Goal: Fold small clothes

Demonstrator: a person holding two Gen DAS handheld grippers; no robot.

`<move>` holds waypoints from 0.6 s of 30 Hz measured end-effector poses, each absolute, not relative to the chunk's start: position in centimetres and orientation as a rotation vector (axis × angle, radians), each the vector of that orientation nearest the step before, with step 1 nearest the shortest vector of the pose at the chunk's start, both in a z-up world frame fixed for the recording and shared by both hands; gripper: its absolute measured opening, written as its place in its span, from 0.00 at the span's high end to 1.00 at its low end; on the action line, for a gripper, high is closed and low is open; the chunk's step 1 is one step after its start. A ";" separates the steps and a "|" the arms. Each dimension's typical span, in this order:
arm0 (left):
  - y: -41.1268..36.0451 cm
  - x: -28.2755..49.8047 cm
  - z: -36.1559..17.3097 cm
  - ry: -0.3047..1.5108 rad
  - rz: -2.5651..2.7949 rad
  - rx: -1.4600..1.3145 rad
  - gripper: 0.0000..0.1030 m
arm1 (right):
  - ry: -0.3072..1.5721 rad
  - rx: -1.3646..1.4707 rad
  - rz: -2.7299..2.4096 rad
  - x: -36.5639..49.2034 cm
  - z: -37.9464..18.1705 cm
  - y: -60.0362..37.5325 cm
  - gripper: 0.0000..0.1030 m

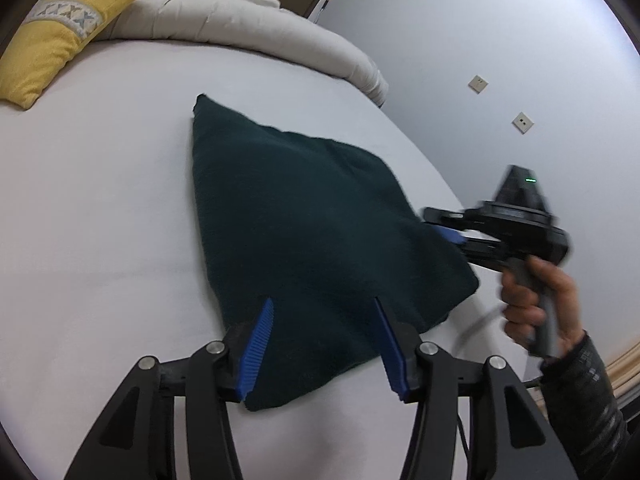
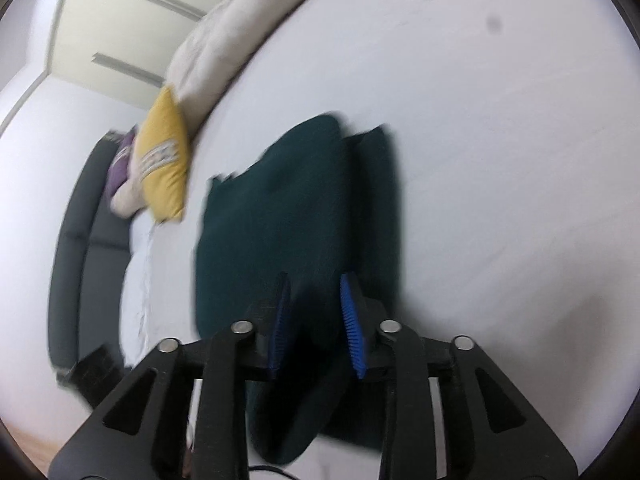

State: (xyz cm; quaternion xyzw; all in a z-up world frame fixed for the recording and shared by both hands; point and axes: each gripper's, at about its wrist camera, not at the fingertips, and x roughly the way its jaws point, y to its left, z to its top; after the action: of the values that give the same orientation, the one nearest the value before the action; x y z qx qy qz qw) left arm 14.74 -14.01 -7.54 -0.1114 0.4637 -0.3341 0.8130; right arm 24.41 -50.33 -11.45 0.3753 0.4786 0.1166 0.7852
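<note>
Dark green knit: the garment lies on the white bed, already doubled over, its layered edge showing in the right wrist view.
Left gripper: my jaws stand apart over the near edge of the garment, cloth between the blue pads, which do not press on it.
Right gripper: jaws apart too, cloth lying under the gap; from the left view its fingers sit at the garment's right edge, my hand on the grip. I judge nothing is clamped.
Risk one: both views are smeared by motion; closing now could catch only the top layer and peel the fold open.
Risk two: a pad dragging across the soft knit could bunch it and skew the edges.
Risk three: the near corner lies close to the bed's edge; a tug toward me could slide it off.
Garment to grippers: touching or nearly so under both; I cannot tell which.
Surroundings: yellow pillow and beige duvet well apart, at the bed's far side.
</note>
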 end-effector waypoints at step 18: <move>-15.7 15.3 -6.5 0.953 -0.686 -0.162 0.47 | 0.980 0.839 0.228 18.7 -13.2 -48.3 0.93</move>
State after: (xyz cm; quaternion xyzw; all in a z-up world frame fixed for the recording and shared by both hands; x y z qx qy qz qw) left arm 15.34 -15.74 -6.47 -0.0762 0.4493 -0.3233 0.8294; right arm 18.68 -48.30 -13.21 0.3903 0.4556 0.1059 0.7930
